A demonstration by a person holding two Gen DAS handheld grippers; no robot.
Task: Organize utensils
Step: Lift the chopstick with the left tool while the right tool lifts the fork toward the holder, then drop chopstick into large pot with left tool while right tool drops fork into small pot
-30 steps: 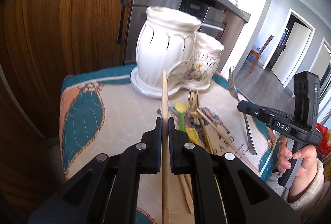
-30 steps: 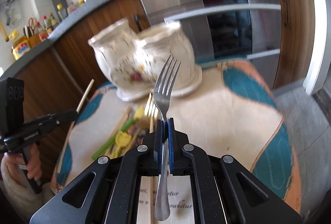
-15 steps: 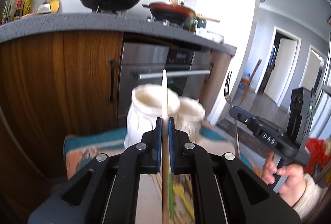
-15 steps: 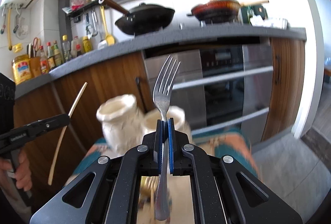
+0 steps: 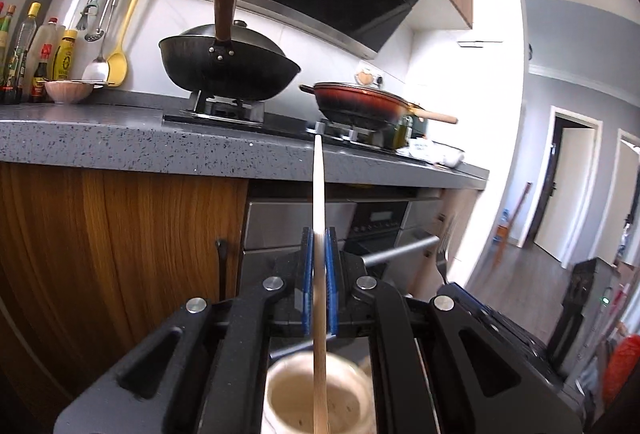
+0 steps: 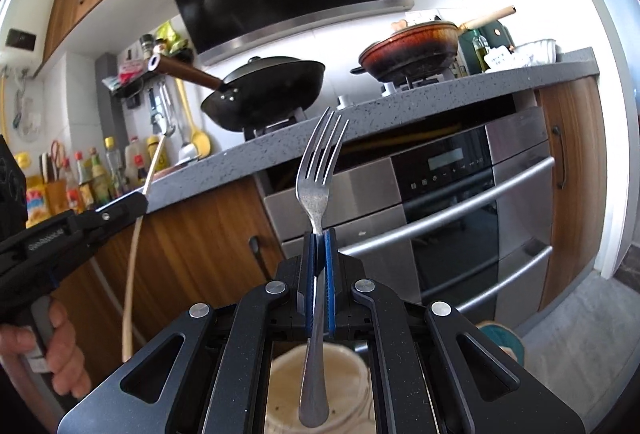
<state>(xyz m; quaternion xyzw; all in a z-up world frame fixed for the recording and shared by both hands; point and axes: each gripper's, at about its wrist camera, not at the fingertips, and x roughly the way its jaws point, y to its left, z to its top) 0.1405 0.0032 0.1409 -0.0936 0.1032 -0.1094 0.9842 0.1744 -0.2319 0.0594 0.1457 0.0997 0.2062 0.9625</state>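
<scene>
We held a chopstick [image 5: 318,193] in the left gripper [image 5: 319,282] and a fork [image 6: 318,185] in the right gripper [image 6: 319,286], both above the ceramic holder [image 6: 320,390]; neither was dropped in yet.

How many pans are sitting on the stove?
2. A black wok sits on the left burner, and a red-brown pan with a pale wooden handle sits on the right burner. Nothing seems to hide a third.

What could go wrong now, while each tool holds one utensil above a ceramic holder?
1. The left tool pinches the wooden chopstick on a thin section only; it might swivel and miss the ceramic holder below.
2. The fork in the right tool would fall handle first, and metal might chip the cream ceramic mouth.
3. The two tools are close together, so they might bump.
</scene>
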